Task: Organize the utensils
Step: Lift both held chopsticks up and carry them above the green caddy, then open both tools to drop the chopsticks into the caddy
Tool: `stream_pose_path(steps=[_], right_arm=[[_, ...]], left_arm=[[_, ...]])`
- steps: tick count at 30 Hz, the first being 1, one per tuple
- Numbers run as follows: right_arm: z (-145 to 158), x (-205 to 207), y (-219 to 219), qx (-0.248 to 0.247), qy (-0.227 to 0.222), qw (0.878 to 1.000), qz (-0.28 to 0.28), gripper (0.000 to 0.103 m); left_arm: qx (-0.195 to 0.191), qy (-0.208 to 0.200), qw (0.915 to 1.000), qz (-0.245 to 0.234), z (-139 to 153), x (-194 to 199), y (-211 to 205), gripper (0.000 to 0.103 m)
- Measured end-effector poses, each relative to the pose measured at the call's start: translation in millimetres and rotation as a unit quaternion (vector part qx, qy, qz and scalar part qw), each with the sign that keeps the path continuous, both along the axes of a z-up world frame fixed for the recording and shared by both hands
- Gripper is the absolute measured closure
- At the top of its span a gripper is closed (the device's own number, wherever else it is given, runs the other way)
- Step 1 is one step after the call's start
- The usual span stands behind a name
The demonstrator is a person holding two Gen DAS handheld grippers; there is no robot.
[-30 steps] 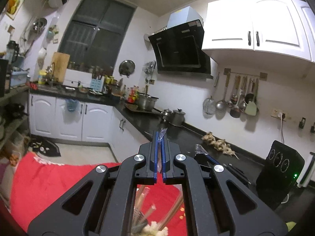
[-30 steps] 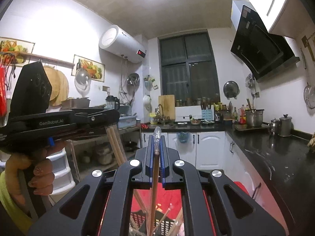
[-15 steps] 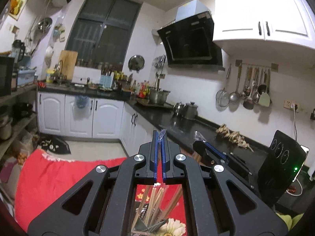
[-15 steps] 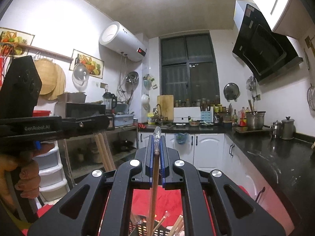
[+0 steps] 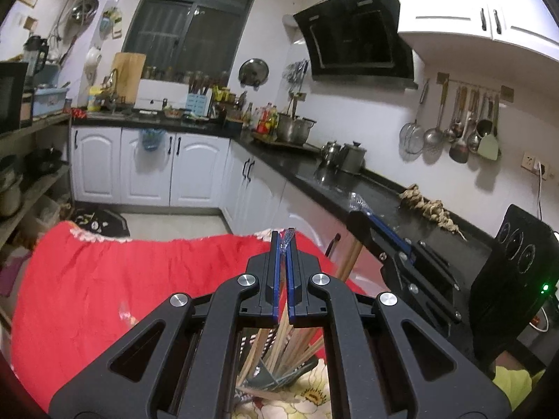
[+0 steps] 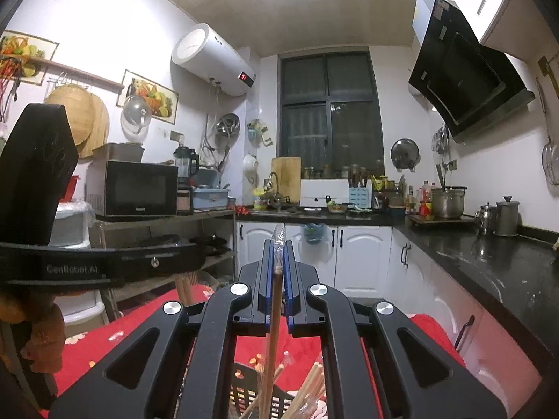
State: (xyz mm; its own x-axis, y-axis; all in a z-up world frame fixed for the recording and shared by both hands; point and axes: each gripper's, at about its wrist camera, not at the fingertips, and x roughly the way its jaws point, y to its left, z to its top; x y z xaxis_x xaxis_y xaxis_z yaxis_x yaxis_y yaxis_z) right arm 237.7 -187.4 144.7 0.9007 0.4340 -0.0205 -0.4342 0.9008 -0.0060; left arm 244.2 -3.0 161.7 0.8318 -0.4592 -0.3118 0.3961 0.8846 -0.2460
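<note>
In the left wrist view, the left claw (image 5: 284,241) has its blue pads pressed nearly together, with a scrap of clear wrapper poking out at the tips. Whether it grips a chopstick cannot be told; wooden chopsticks (image 5: 279,345) show just below the jaws, standing in a dark slotted holder (image 5: 297,372). The holder sits on a red floral cloth (image 5: 104,286) that covers the bench. To the right, the right claw (image 5: 363,209) is seen side-on, with wooden sticks hanging under it.

In the right wrist view, the right claw (image 6: 278,241) is closed on a single chopstick (image 6: 272,331), clear wrapper at its tips. The stick hangs down into the holder (image 6: 244,391), where more chopsticks (image 6: 311,382) lean. On the left, a hand (image 6: 38,335) holds the left claw's body.
</note>
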Motion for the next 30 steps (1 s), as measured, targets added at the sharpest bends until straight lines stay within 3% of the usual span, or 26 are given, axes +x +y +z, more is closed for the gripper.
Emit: stream_pose_path(steps=[7, 8, 11, 16, 26, 28, 30], right_arm=[[-16, 7, 7, -0.011, 0.033, 0.999, -0.007, 0.096], [-17, 6, 6, -0.009, 0.037, 0.999, -0.009, 0.091], [-21, 3, -3, 0.010, 0.053, 0.998, -0.014, 0.064], [-24, -7, -19, 0.015, 0.067, 0.997, -0.028, 0.063], [-31, -38, -38, 0.000, 0.092, 0.995, -0.047, 0.048], [-31, -45, -41, -0.001, 0.094, 0.994, -0.048, 0.046], [-32, -56, -43, -0.002, 0.097, 0.994, -0.046, 0.037]], left_arm=[[0.003, 0.023, 0.9997, 0.002, -23, 6, 0, 0.102], [0.003, 0.026, 0.9996, 0.002, -26, 6, 2, 0.102], [0.000, 0.033, 0.9994, 0.006, -31, 6, 5, 0.100], [-0.004, 0.032, 0.9993, 0.016, -32, -5, 11, 0.071], [-0.007, 0.000, 0.9986, 0.052, -16, -42, 25, 0.025], [-0.009, -0.001, 0.9985, 0.055, -14, -49, 27, 0.012], [-0.003, -0.003, 0.9982, 0.060, -14, -59, 27, 0.010]])
